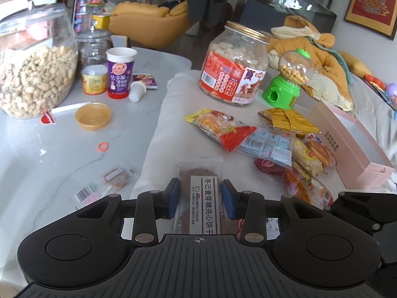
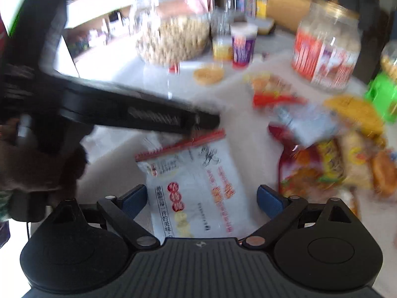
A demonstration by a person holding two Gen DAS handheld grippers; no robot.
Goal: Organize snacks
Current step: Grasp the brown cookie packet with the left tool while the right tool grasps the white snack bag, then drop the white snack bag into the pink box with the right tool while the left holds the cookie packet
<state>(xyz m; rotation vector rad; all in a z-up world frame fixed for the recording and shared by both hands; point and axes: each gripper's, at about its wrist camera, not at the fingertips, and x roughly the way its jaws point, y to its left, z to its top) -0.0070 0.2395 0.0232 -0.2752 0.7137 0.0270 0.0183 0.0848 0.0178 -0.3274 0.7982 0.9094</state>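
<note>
Blue pads of the left gripper [image 1: 199, 198] grasp the biscuit packet [image 1: 198, 173]; beside it, the right gripper [image 2: 202, 198] is spread around an unheld white pouch [image 2: 193, 186], so a hasty closing could crumple it.

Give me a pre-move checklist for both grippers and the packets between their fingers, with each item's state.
1. Left gripper grips the biscuit packet at both edges: ok.
2. Right gripper straddles the white packet: ok.
3. Right pads touch the white packet: not ok, gaps on both sides.
4. Pink box open: ok.
5. Left gripper clear of the white packet's red top edge, right wrist view: cannot tell, blurred.
</note>
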